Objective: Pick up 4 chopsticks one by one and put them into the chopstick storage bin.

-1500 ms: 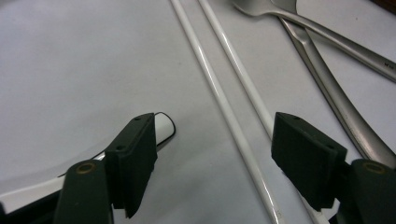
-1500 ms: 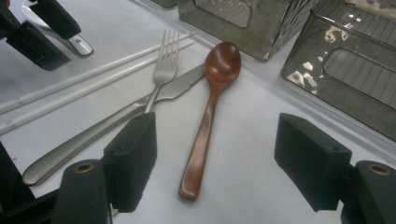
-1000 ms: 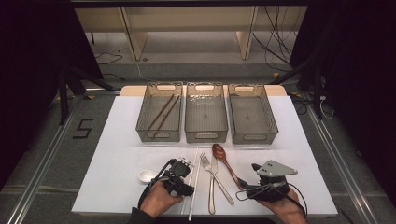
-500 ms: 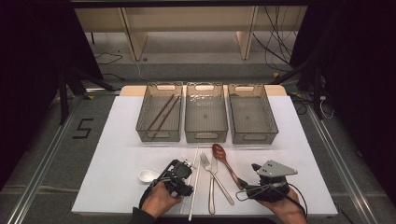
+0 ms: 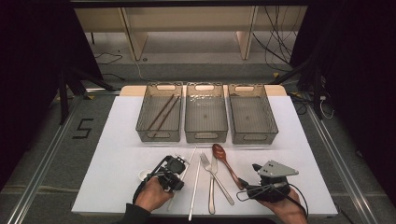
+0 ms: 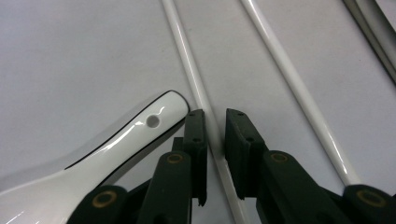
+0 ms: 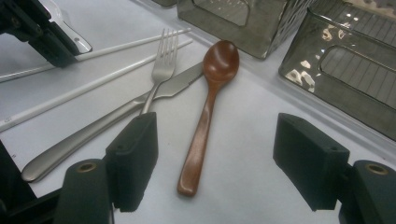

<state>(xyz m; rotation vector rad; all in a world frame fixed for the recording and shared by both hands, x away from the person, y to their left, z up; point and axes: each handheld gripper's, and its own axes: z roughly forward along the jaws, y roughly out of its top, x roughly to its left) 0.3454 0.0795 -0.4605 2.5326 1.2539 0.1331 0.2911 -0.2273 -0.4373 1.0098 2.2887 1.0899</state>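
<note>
Chopstick (image 6: 201, 100) (white, nearer of the pair) lies between your left gripper (image 6: 214, 122) jaws, which have just been closing on it; whether the pads press it, I cannot tell. White ceramic spoon (image 6: 112, 144) crowds it, just beside one jaw. Second chopstick (image 6: 299, 93) lies close by. Your right gripper (image 7: 215, 154) stands wide apart over the wooden spoon (image 7: 208, 107), fork (image 7: 161, 70) alongside.

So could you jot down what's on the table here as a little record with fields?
left gripper: jaws just closing around a white chopstick, a sliver of gap visible
right gripper: open, wooden spoon lying between its jaws, untouched
beside left gripper: white spoon
other cutlery: second chopstick, fork, knife
bins: three; left one holds brown chopsticks
</note>
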